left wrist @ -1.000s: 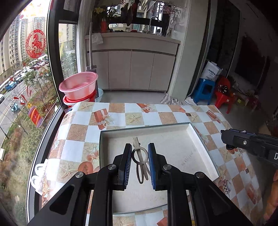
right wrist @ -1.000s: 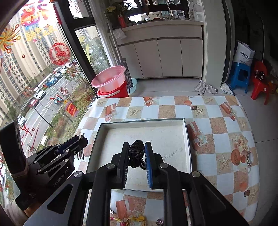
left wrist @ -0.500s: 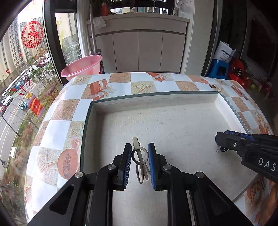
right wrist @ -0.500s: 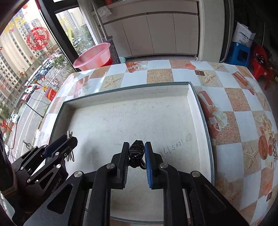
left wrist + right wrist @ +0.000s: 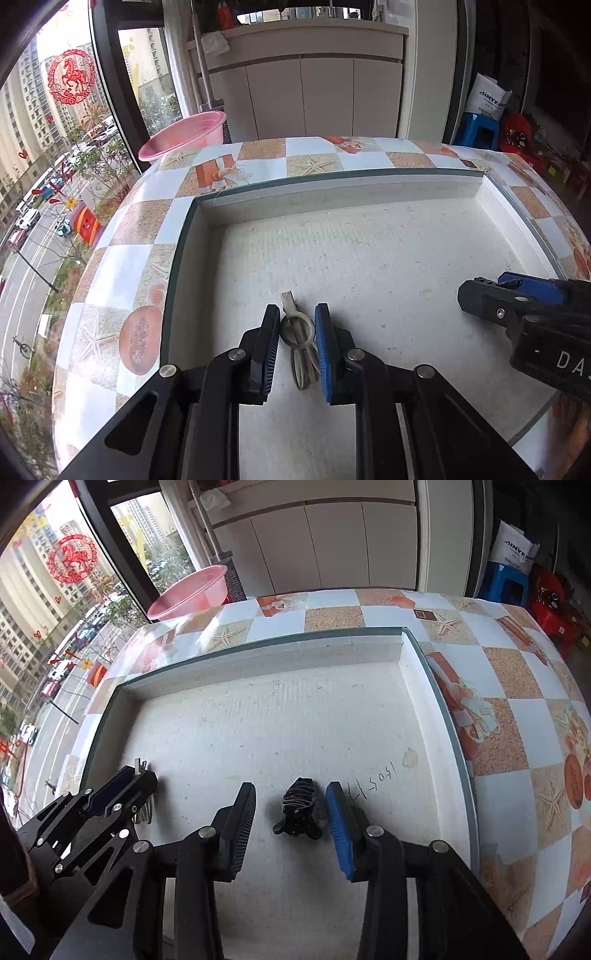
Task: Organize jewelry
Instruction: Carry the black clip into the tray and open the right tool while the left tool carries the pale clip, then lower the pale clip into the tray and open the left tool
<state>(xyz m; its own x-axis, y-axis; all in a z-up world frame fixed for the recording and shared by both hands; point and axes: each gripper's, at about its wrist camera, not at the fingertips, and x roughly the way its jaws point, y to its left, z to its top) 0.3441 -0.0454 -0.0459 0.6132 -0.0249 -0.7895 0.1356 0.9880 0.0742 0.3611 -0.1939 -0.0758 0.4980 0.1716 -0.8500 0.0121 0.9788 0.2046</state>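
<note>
**Hair clips: two in the tray, one let go, one gripped**

Hair clips, count them, two. One black hair clip (image 5: 300,808) lies on the floor of the white tray (image 5: 258,657), sitting between the fingers of the right gripper (image 5: 291,808). Those jaws have just been opening, and now they stand wide, with a clear gap on the left side of the clip; the blue pad on the right is close to it, and whether it touches I cannot tell. Nothing is clamped there. Some handwriting is scrawled on the tray floor just to the right of that gripper.

Over to the left gripper (image 5: 297,334): it is pinched narrow on one beige hair clip (image 5: 297,332), both pads pressing the clip's round loop, its flat tip poking out ahead and its prongs trailing back between the fingers. The clip is low over the tray floor, near the tray's left wall; whether it touches the floor I cannot tell.

One tray, shallow and rectangular, sits on one table (image 5: 258,162) covered in a checked cloth with starfish prints. Both grippers are inside the tray, side by side and well apart. Beyond the table's far left corner sits one pink basin (image 5: 184,134), by the window.
</note>
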